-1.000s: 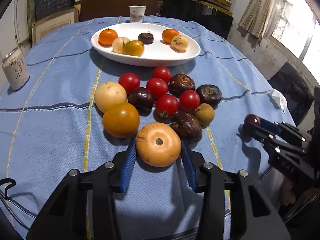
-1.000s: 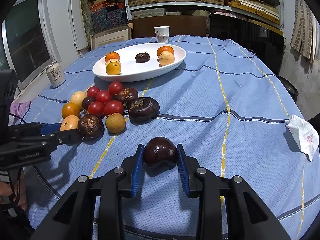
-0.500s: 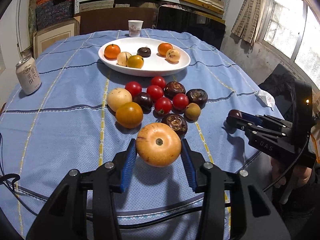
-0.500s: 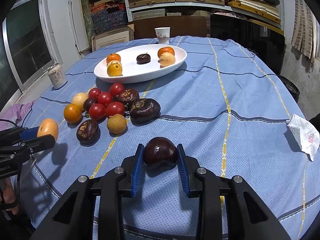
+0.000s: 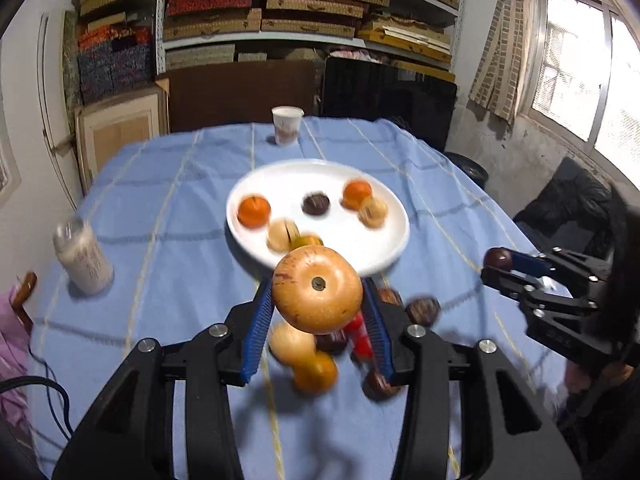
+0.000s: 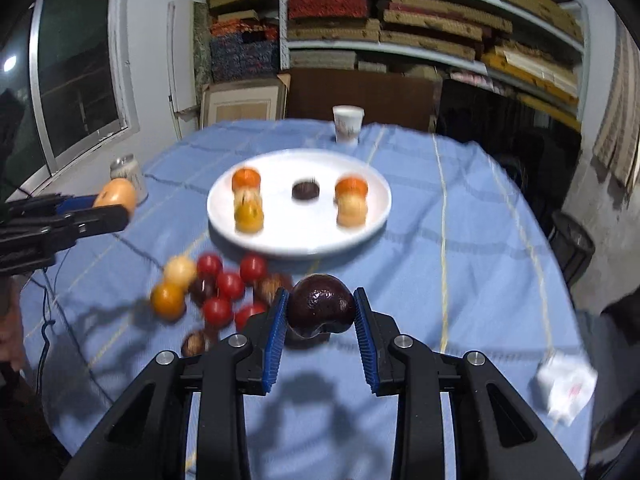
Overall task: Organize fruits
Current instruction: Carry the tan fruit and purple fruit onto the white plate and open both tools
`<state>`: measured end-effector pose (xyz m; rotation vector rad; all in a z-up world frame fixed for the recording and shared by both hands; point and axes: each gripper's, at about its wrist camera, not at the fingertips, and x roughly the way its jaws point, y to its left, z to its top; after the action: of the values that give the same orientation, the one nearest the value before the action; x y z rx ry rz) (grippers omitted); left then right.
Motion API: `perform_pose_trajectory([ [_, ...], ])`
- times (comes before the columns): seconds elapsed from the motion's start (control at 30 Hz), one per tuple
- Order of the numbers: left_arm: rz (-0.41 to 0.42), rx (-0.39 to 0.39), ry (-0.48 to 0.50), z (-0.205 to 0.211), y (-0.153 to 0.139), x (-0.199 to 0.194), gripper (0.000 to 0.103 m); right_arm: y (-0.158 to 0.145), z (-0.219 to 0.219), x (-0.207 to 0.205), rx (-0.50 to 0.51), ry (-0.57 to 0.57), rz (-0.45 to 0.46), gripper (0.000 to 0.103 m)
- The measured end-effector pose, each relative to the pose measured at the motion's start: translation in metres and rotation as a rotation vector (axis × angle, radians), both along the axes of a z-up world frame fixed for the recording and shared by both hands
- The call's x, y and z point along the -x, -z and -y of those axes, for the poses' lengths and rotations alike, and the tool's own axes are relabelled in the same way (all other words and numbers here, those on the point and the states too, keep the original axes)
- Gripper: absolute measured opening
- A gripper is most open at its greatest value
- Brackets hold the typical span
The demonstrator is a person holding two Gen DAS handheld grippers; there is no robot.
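Observation:
My left gripper (image 5: 317, 292) is shut on a large tan-orange round fruit (image 5: 317, 289), held in the air above the blue tablecloth. My right gripper (image 6: 321, 310) is shut on a dark purple fruit (image 6: 321, 311), also lifted. Beyond both lies a white oval plate (image 5: 376, 240) (image 6: 376, 216) with several fruits: oranges, pale ones and a dark one. A loose cluster of red tomatoes (image 6: 230, 285), dark fruits and an orange one (image 6: 167, 300) lies on the cloth in front of the plate. The right gripper shows at the right of the left wrist view (image 5: 498, 260); the left gripper appears at the left of the right wrist view (image 6: 114, 200).
A paper cup (image 5: 286, 125) stands behind the plate at the far edge. A drink can (image 5: 83, 256) stands on the table's left side. A crumpled white tissue (image 6: 566, 390) lies near the right edge. Shelves with stacked boxes fill the back wall.
Both grippers have risen from the table with their fruits still held. The plate and the fruit cluster now sit lower and farther in both views.

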<state>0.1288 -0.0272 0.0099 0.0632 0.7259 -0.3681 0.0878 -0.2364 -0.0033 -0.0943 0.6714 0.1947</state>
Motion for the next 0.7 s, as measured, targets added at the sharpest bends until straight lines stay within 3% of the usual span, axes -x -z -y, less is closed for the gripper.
perform_pose_trajectory([
  [0.13, -0.028, 0.025, -0.006, 0.011, -0.015, -0.061, 0.043, -0.025, -0.006, -0.043, -0.009, -0.045, 0.028, 0.033],
  [0.23, -0.027, -0.015, -0.025, 0.024, -0.01, -0.101, 0.043, -0.027, -0.012, -0.08, -0.023, -0.06, 0.02, 0.033],
  [0.43, -0.134, -0.034, -0.054, 0.038, 0.032, -0.17, 0.043, 0.011, -0.03, -0.145, -0.018, -0.066, -0.07, 0.033],
  [0.63, -0.205, -0.039, -0.063, 0.041, 0.065, -0.201, 0.043, 0.035, -0.039, -0.163, -0.026, -0.093, -0.096, 0.034],
  [0.67, -0.202, -0.034, -0.069, 0.039, 0.065, -0.202, 0.046, 0.035, -0.038, -0.163, -0.029, -0.099, -0.086, 0.04],
  [0.7, -0.192, -0.025, -0.076, 0.038, 0.063, -0.201, 0.056, 0.033, -0.037, -0.16, -0.028, -0.092, -0.066, 0.056],
])
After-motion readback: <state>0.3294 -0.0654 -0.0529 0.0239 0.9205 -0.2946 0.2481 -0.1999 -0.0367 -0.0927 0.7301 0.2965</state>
